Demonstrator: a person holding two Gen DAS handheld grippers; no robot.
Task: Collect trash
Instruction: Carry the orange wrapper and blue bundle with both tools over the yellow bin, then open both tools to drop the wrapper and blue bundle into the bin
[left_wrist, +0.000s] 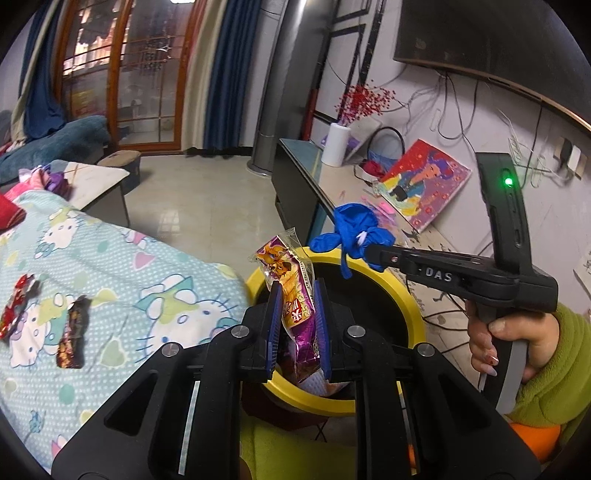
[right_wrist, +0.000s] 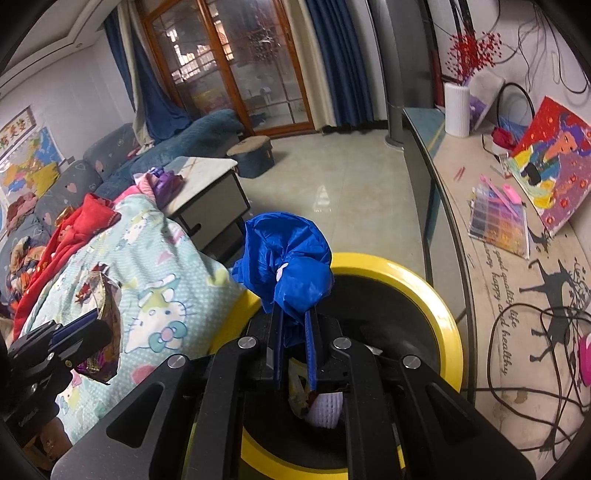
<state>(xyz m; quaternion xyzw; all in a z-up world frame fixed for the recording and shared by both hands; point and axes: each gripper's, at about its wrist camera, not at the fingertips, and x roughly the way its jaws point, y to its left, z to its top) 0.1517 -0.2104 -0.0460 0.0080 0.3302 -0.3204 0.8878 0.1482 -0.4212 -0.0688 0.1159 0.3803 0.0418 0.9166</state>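
My left gripper is shut on a purple snack wrapper and holds it over the yellow-rimmed black bin. My right gripper is shut on a crumpled blue plastic bag above the same bin; it also shows in the left wrist view, holding the bag over the bin's far rim. Some trash lies inside the bin. Two dark wrappers lie on the Hello Kitty blanket. The left gripper with its wrapper shows at the left of the right wrist view.
A low coffee table and a sofa stand behind the blanket. A TV cabinet on the right holds a painting, a white vase and loose cables. Tiled floor lies beyond the bin.
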